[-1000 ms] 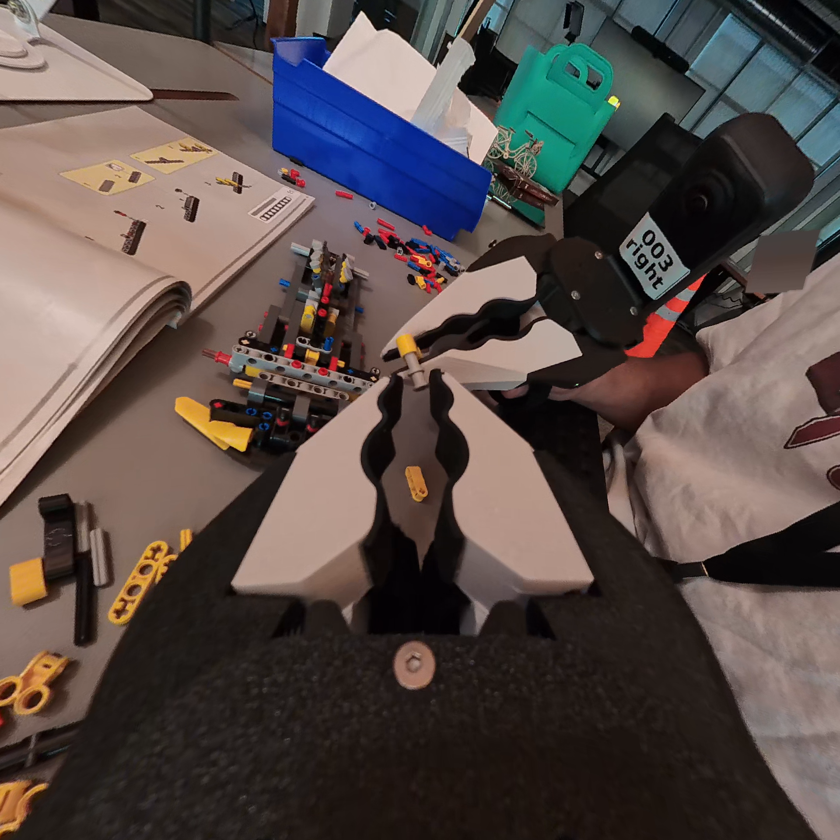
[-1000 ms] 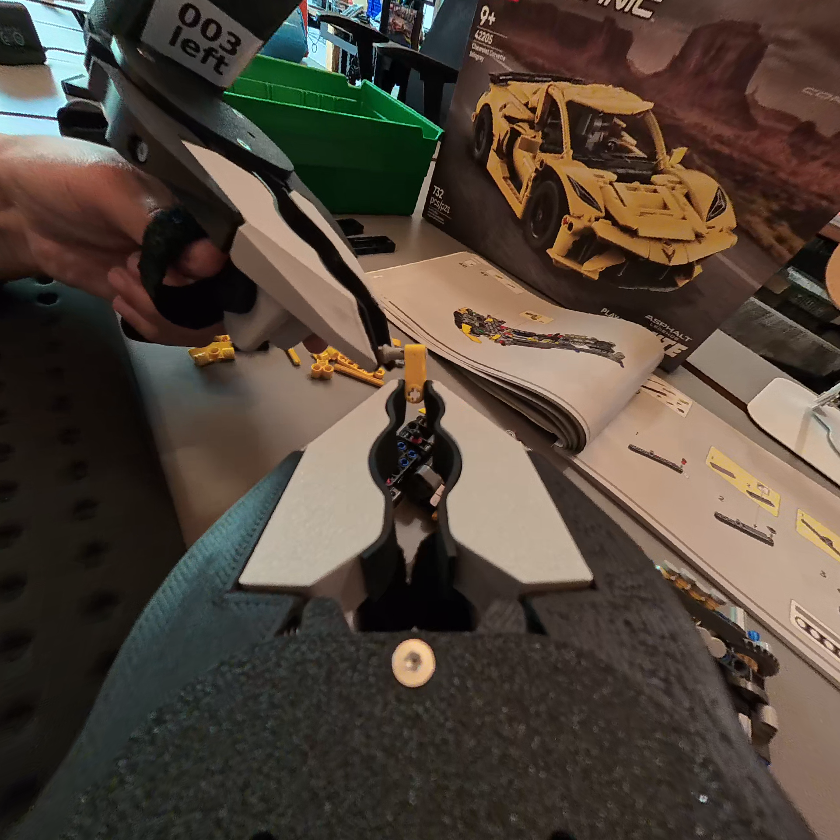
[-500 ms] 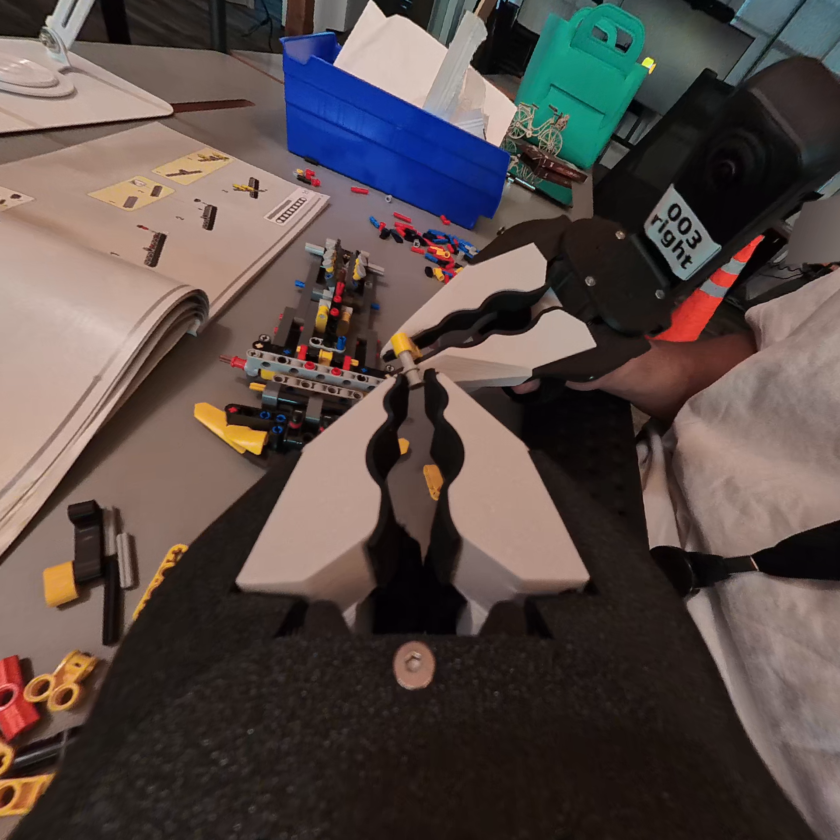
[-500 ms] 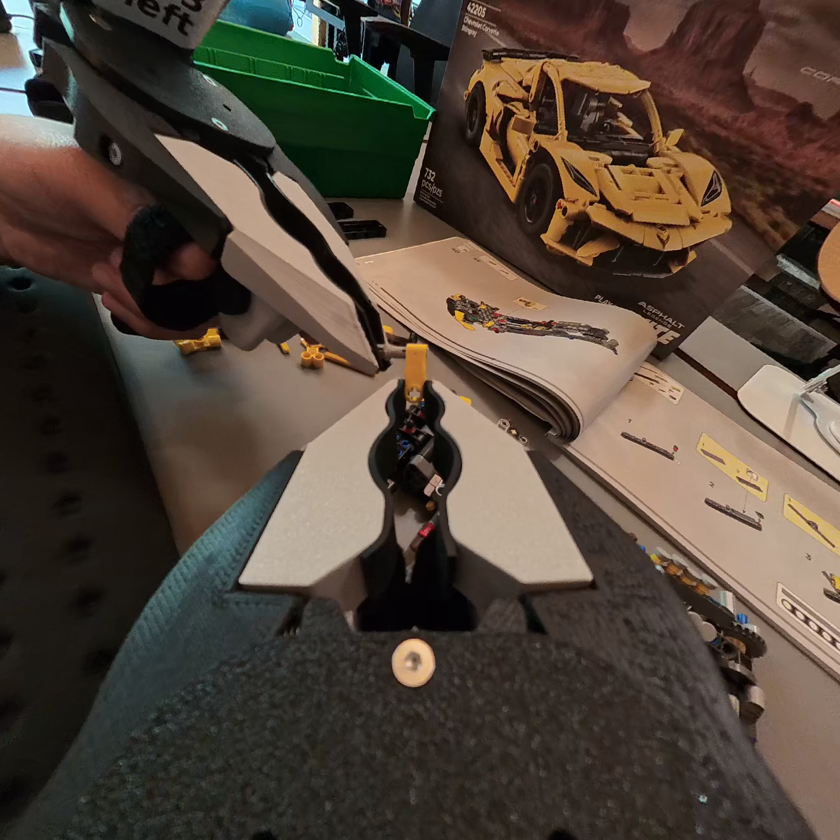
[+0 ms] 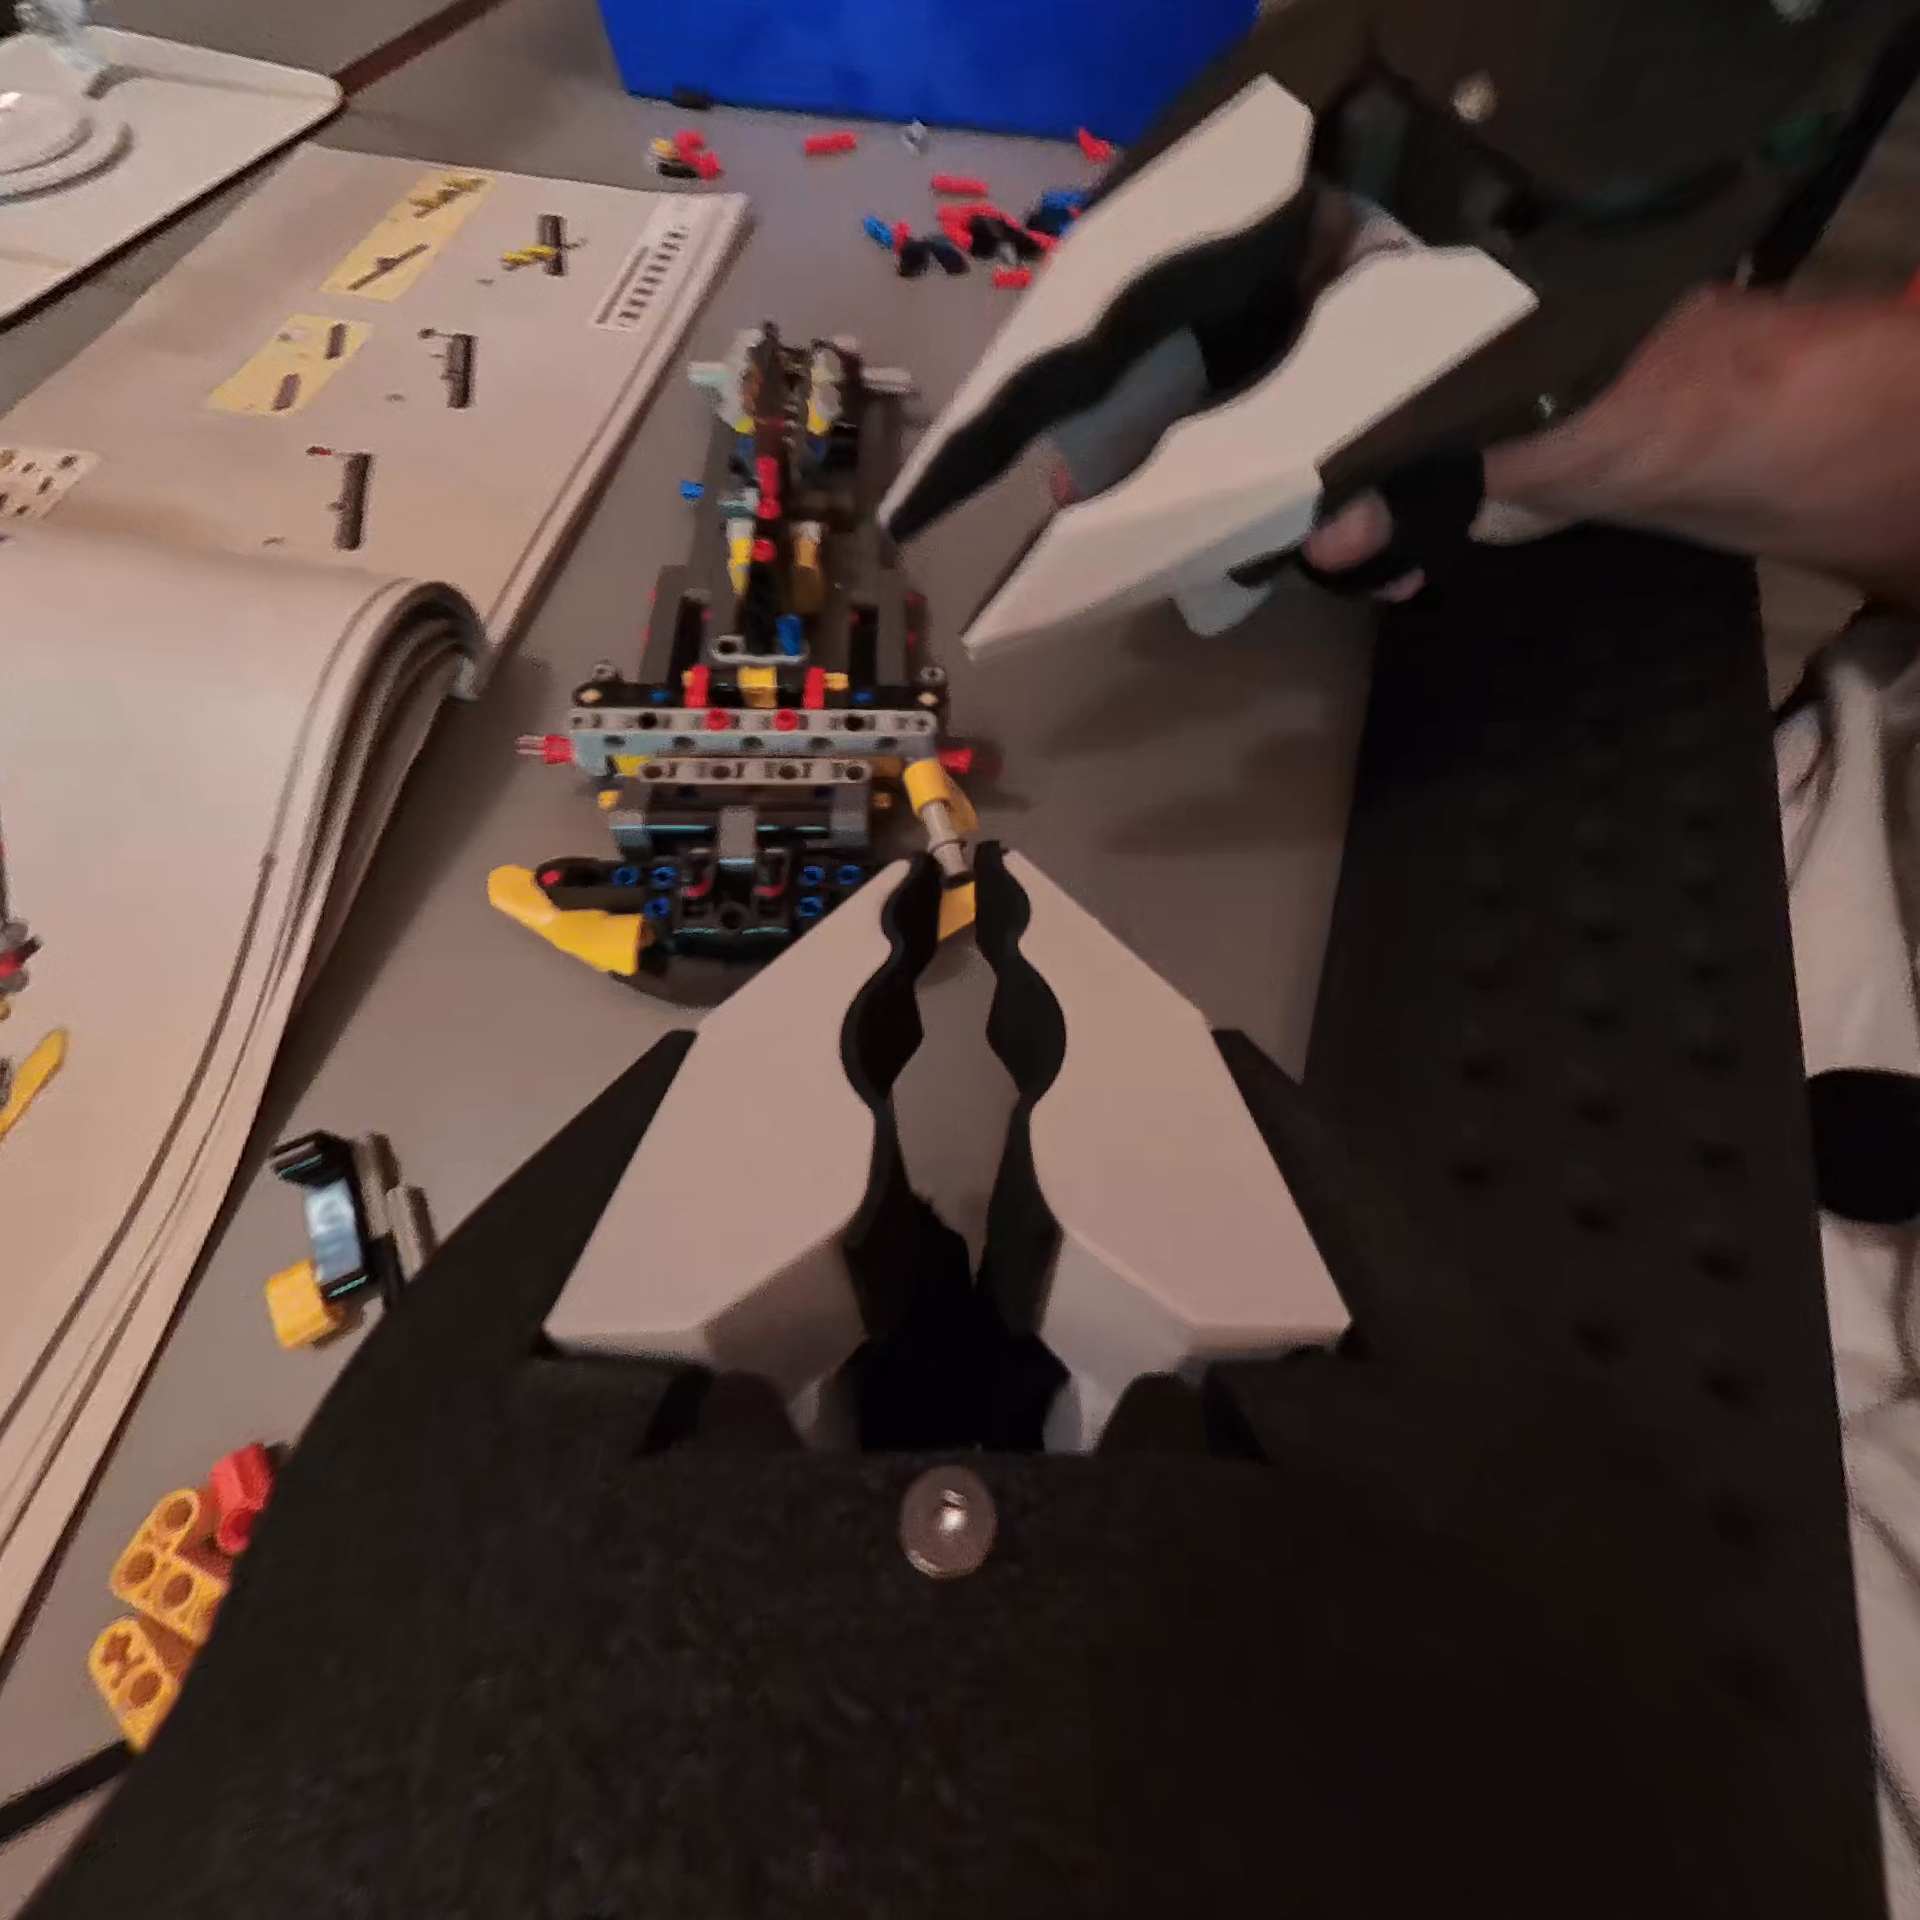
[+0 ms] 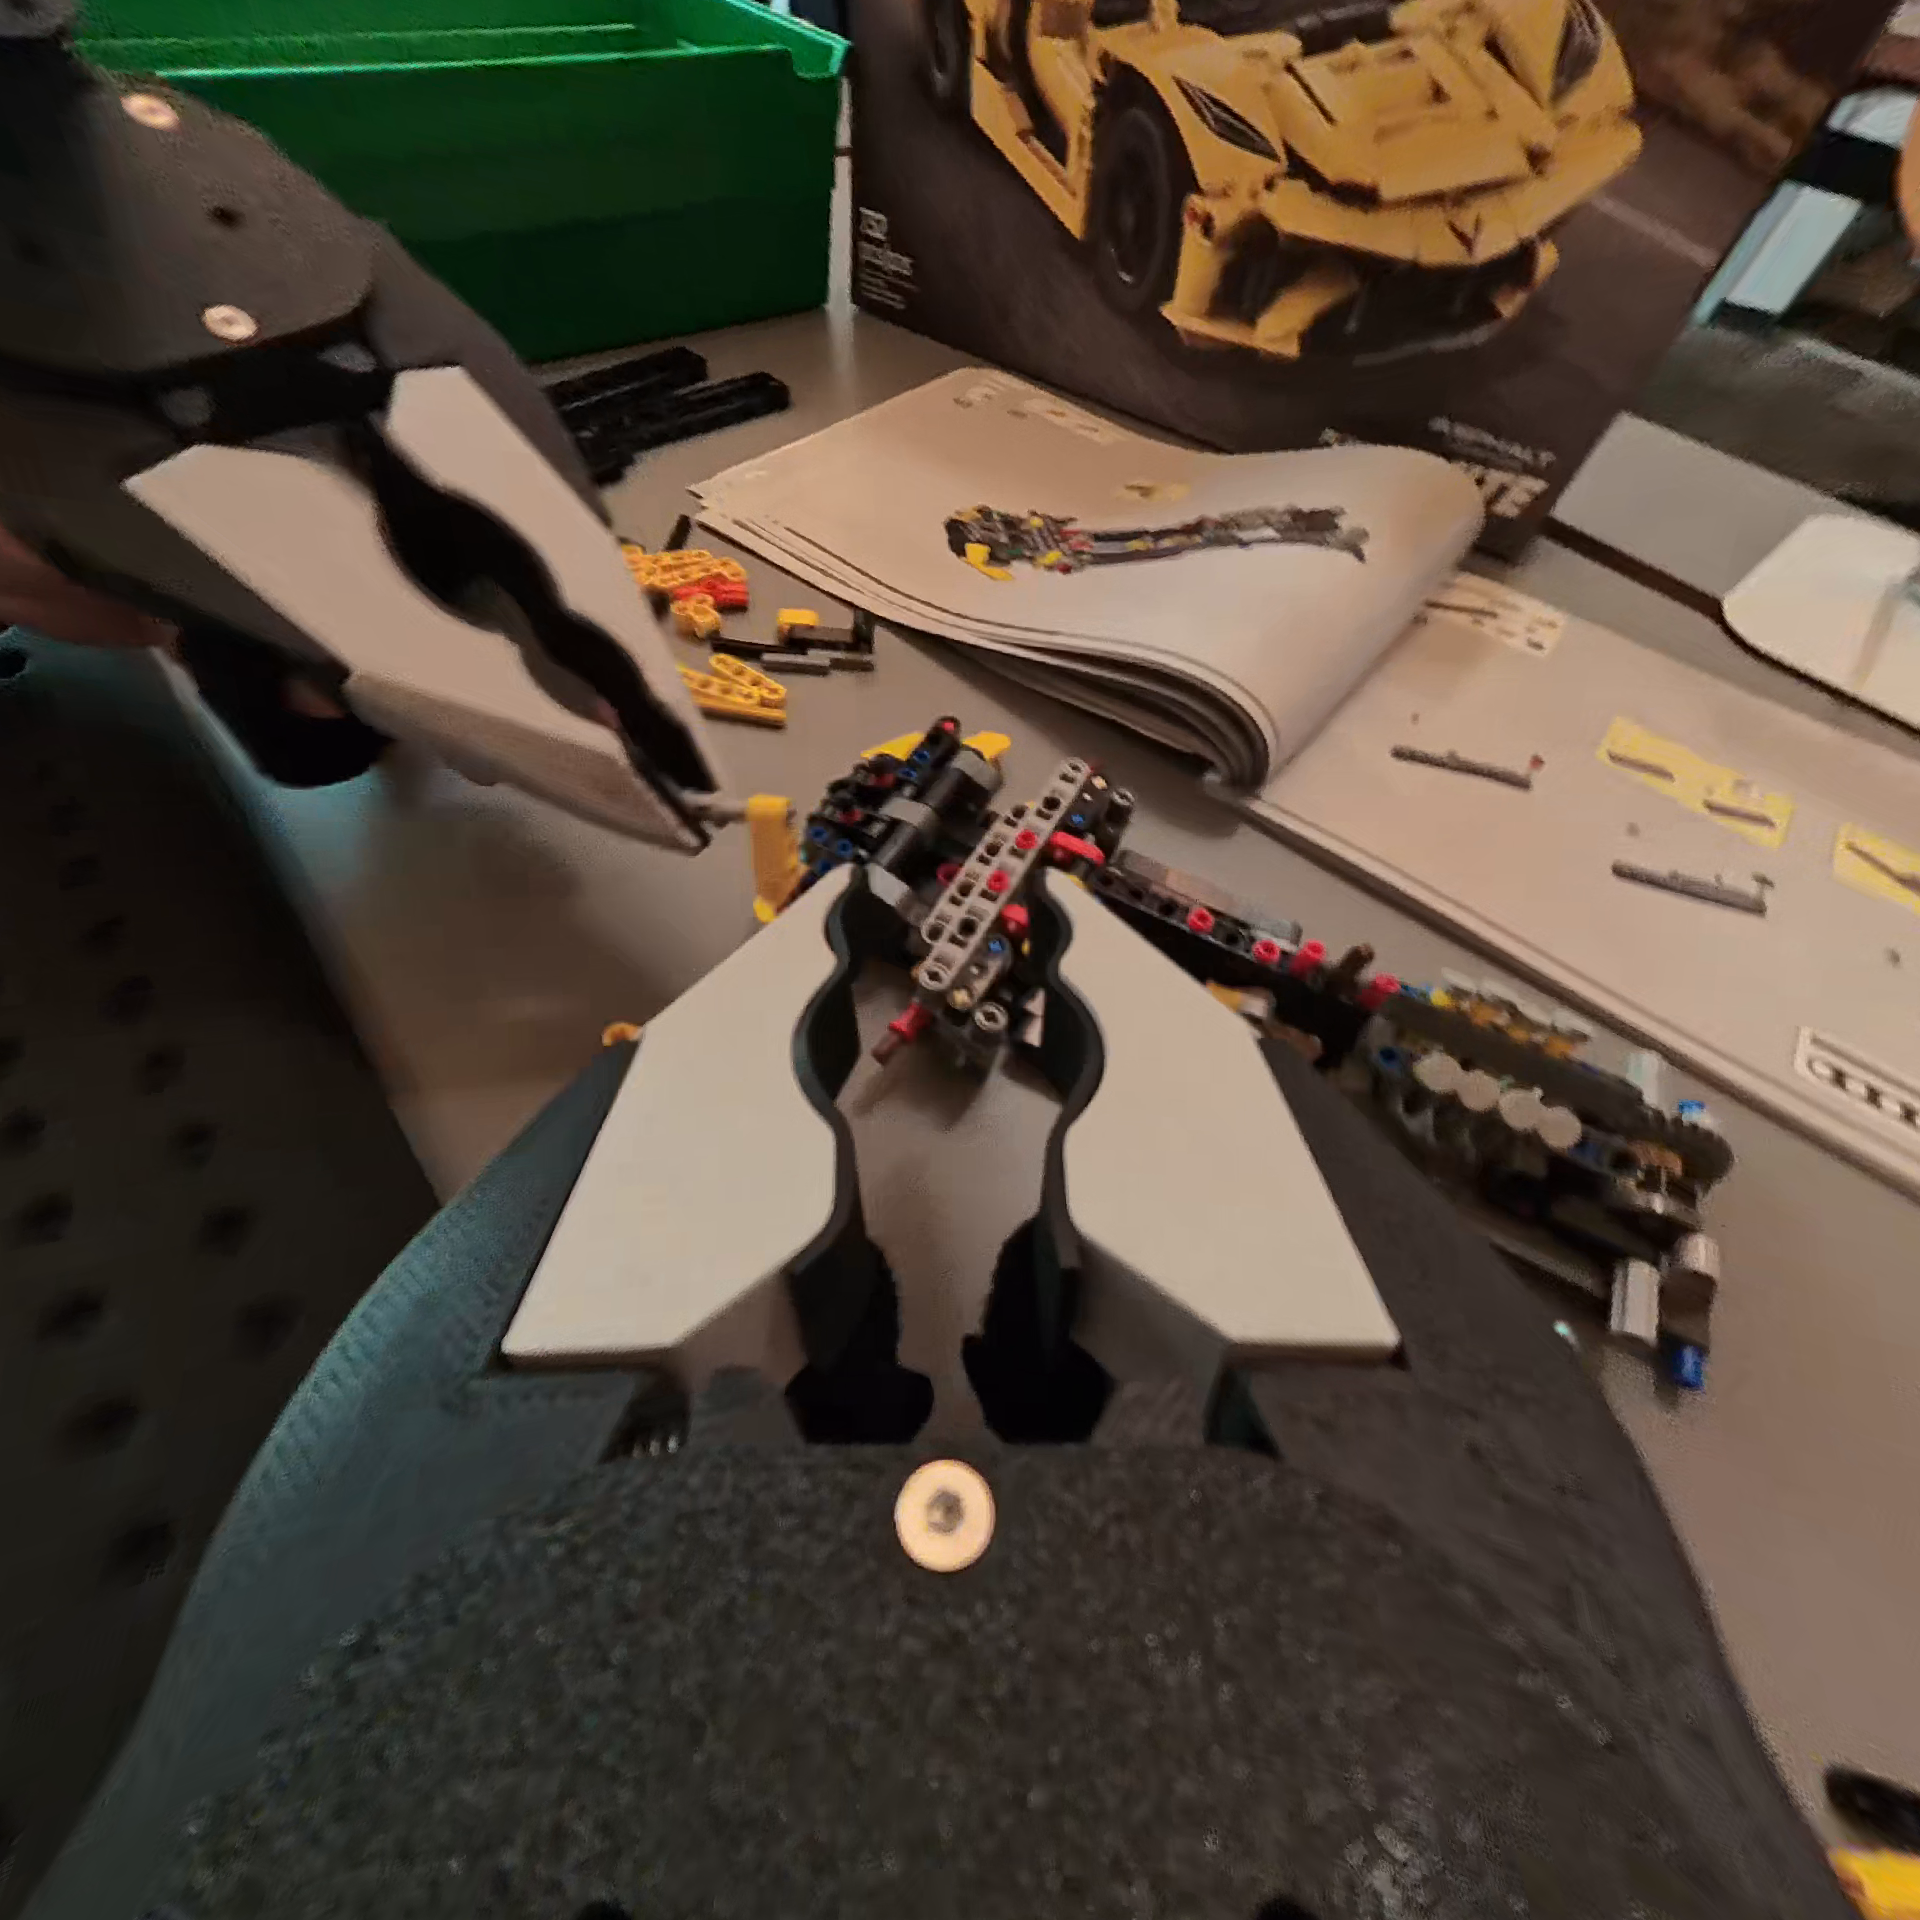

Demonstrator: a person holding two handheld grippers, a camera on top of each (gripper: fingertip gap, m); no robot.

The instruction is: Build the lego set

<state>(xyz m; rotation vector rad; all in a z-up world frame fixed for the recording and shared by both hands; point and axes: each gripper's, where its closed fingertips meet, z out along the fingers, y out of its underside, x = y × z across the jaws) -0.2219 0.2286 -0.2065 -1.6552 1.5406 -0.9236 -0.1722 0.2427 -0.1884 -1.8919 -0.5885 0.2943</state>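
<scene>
On the grey table [image 5: 1143,748], my left gripper [image 5: 948,873] pinches a small grey-and-yellow axle piece [image 5: 940,805] at its tips, mid-frame in its view. My right gripper [image 6: 951,904] is spread, holding nothing, over the lego chassis [image 6: 977,883] at centre. The instruction booklet [image 6: 1195,582] lies upper right, the green bin [image 6: 499,156] upper left.

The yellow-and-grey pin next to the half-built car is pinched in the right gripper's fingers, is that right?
Not quite: the yellow-and-grey pin next to the half-built car is pinched in the left gripper's fingers. The left wrist view shows it. The right gripper there stands open, holding nothing.
</scene>
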